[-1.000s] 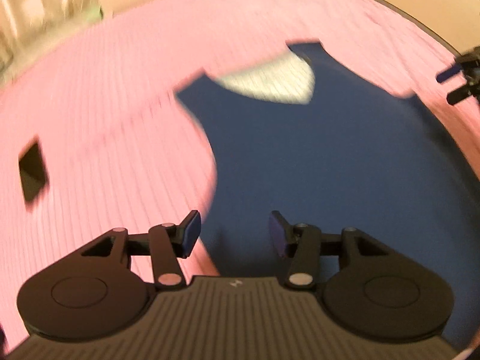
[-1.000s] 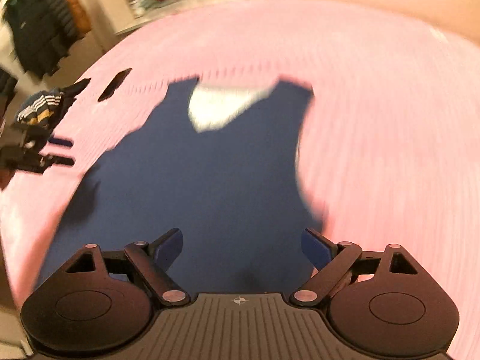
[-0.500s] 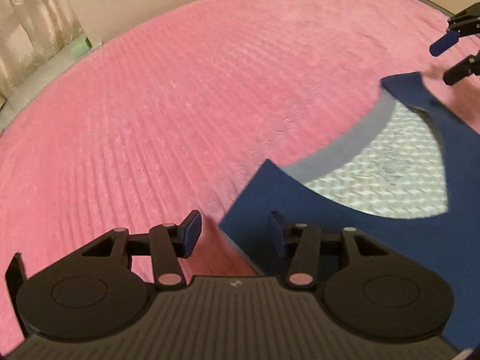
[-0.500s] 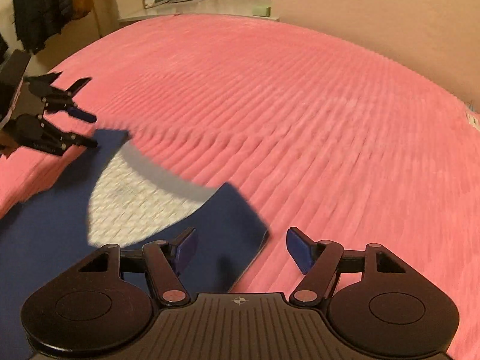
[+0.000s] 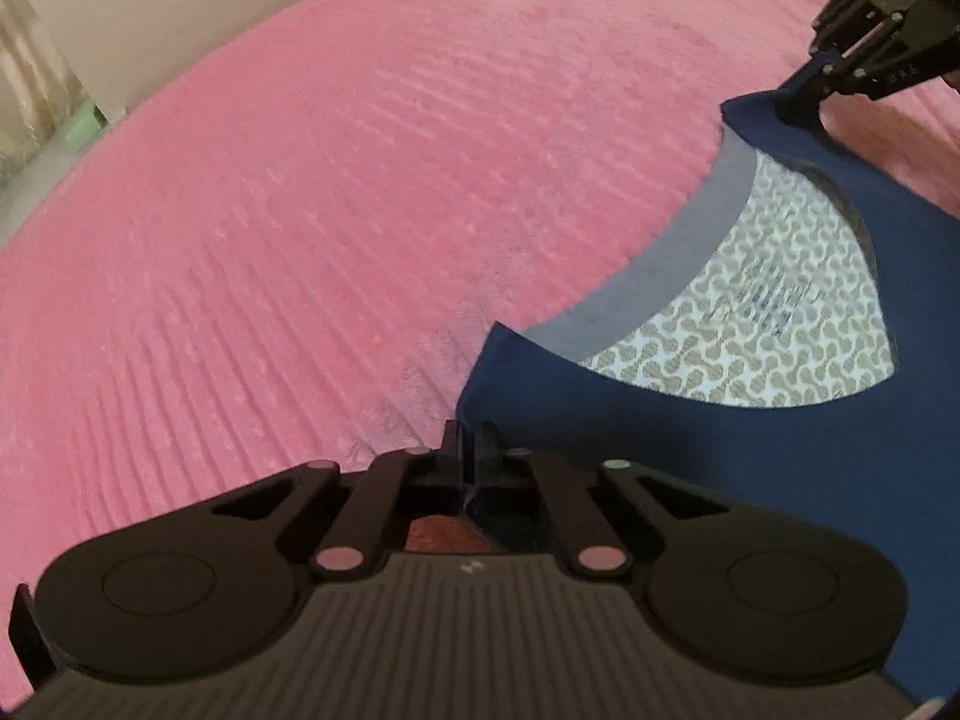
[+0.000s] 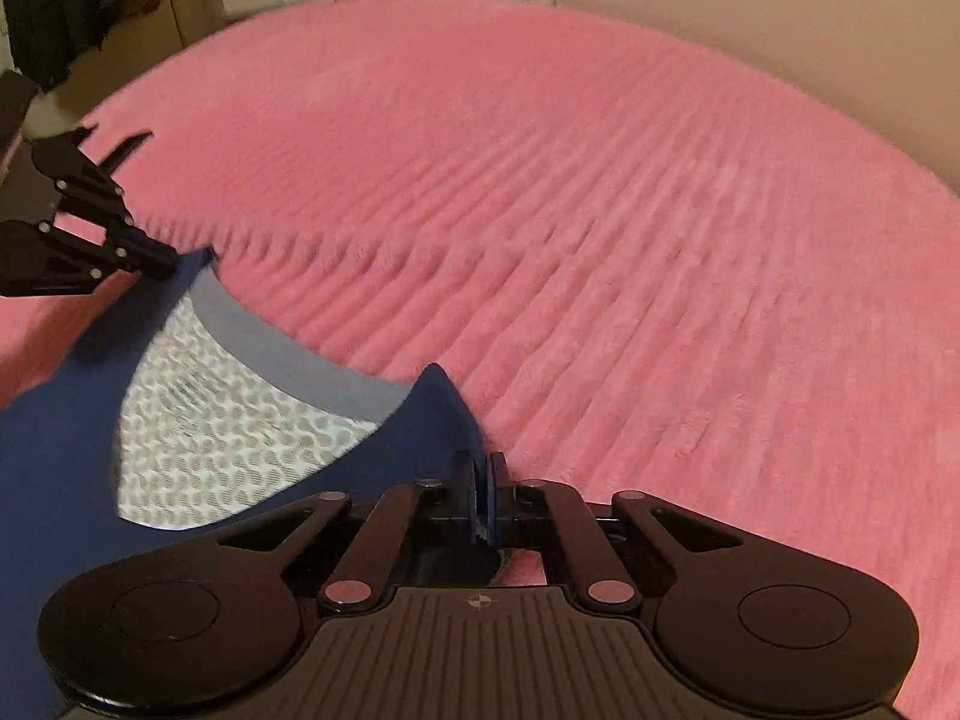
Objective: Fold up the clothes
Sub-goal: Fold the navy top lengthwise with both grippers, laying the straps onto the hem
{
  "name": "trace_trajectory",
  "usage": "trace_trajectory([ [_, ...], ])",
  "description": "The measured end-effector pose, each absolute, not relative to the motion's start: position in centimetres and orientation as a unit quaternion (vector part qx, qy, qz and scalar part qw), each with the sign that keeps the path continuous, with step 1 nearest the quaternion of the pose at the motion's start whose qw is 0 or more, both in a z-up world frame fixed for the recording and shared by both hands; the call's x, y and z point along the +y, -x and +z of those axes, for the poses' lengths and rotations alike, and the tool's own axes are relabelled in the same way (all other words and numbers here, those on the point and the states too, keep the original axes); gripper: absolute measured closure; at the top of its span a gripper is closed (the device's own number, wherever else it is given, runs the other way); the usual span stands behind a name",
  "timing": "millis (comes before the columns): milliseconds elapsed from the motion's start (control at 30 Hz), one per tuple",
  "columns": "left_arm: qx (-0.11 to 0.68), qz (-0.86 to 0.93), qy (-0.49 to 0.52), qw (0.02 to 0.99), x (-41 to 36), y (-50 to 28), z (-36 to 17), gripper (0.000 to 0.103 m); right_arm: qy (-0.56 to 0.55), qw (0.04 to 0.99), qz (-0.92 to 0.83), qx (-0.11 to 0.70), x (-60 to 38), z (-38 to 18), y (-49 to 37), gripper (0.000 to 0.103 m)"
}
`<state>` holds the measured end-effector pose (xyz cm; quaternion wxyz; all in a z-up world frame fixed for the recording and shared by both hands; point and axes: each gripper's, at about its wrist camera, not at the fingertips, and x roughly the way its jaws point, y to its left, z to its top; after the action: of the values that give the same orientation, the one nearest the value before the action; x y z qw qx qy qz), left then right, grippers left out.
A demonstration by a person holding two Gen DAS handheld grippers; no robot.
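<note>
A navy sleeveless top (image 5: 690,450) lies flat on the pink ribbed blanket (image 5: 360,210), with its white-and-grey patterned lining (image 5: 780,324) showing through the neck opening. My left gripper (image 5: 471,450) is shut on the edge of the near shoulder strap. The right gripper (image 5: 804,99) pinches the far strap tip at the upper right. In the right wrist view my right gripper (image 6: 480,480) is shut on the top's (image 6: 54,450) strap edge, and the left gripper (image 6: 162,261) holds the other strap at the left.
The pink blanket (image 6: 600,210) spreads wide beyond the neckline. A beige wall (image 5: 180,0) borders the bed's far side. Dark clothes (image 6: 54,6) hang at the upper left of the right wrist view.
Both grippers travelled from over the top's body up to its shoulder straps, came down, and their jaws went from open to shut on the strap edges.
</note>
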<state>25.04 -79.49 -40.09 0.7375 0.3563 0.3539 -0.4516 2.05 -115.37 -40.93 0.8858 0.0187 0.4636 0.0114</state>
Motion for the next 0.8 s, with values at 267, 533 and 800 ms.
trace_trajectory([
  [267,0.278,-0.487,-0.332,0.759,-73.6,-18.4,-33.5,0.103,-0.001,0.916,0.014,0.401,-111.7,-34.5,7.2,0.102],
  [533,0.229,-0.524,-0.342,0.746,-64.0,-3.9,-29.2,0.103,0.063,0.926,0.016,0.372,-101.0,-31.3,21.5,0.102],
  [800,0.214,-0.582,-0.371,0.691,-55.0,12.0,-32.8,0.103,0.093,0.917,-0.008,0.389,-89.9,-35.0,34.9,0.102],
])
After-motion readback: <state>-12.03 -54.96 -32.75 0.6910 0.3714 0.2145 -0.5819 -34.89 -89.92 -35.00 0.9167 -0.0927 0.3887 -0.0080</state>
